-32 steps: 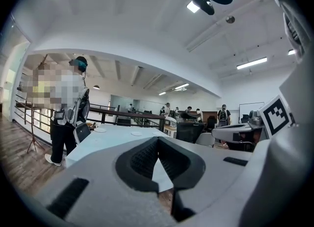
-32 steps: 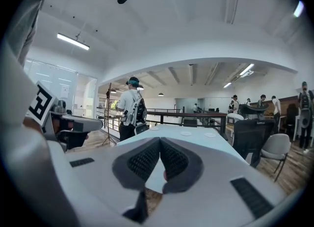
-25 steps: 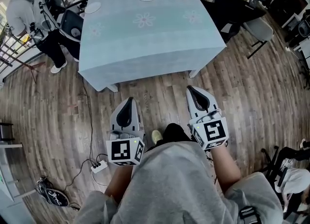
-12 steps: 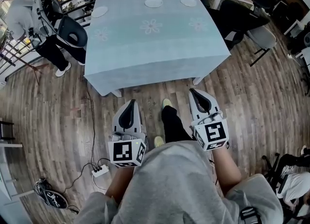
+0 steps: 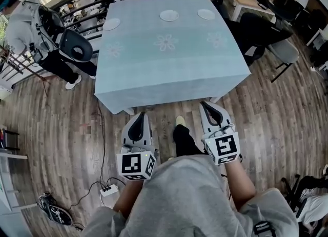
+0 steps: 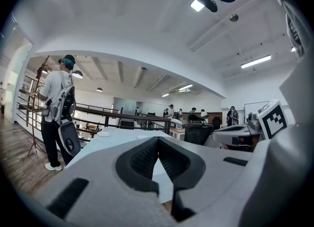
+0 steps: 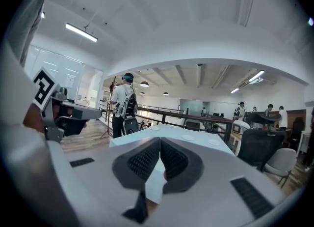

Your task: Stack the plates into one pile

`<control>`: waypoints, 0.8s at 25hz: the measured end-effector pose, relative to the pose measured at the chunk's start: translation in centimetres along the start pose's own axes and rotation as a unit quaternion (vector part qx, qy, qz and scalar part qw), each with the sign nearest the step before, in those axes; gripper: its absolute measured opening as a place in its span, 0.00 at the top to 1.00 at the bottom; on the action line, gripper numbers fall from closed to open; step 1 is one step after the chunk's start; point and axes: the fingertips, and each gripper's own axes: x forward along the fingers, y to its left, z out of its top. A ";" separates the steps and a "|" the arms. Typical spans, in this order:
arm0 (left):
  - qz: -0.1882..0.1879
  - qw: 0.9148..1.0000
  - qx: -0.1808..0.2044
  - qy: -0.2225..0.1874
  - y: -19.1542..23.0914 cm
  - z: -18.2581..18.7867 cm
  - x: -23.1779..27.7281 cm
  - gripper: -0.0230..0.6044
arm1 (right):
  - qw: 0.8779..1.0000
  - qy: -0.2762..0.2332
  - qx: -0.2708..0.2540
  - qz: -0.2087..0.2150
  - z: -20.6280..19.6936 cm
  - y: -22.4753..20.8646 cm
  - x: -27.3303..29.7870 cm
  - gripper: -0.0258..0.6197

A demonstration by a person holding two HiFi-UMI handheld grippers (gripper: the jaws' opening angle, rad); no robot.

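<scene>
- The legs of the table [image 5: 154, 59] are almost wholly hidden under the light blue cloth [image 5: 169, 84].
- The bystander [image 5: 25, 23] is cut off by the left edge of the head view.
- The three plates [image 5: 169, 15] are shown too small for any pattern to be told.

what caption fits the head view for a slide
Person facing a cloth-covered table, three plates apart along its far side, left gripper and right gripper shut and empty

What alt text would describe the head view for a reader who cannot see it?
Three round white plates lie apart along the far edge of a table with a pale blue flowered cloth. Short of it, over a wooden floor, the person holds the left tongs and right tongs, both shut and empty. Another person stands at the left.
</scene>
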 end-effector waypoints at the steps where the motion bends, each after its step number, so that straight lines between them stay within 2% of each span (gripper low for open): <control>1: -0.002 1.000 0.001 0.001 0.0 0.1 0.8 0.94 | 1.000 0.000 -0.001 0.000 0.0 -0.5 0.5 0.92; 10: -0.002 1.000 0.004 0.020 2.5 -0.5 7.9 0.94 | 1.000 0.006 0.001 -0.007 -0.4 -5.2 6.6 0.92; 14: -0.009 0.999 0.006 0.033 3.1 -0.7 11.1 0.94 | 1.000 0.014 0.015 -0.019 -0.8 -7.5 9.0 0.92; 20: -0.004 0.999 0.015 0.045 3.7 -0.4 15.6 0.94 | 0.999 0.025 0.028 -0.014 -1.6 -10.8 12.1 0.92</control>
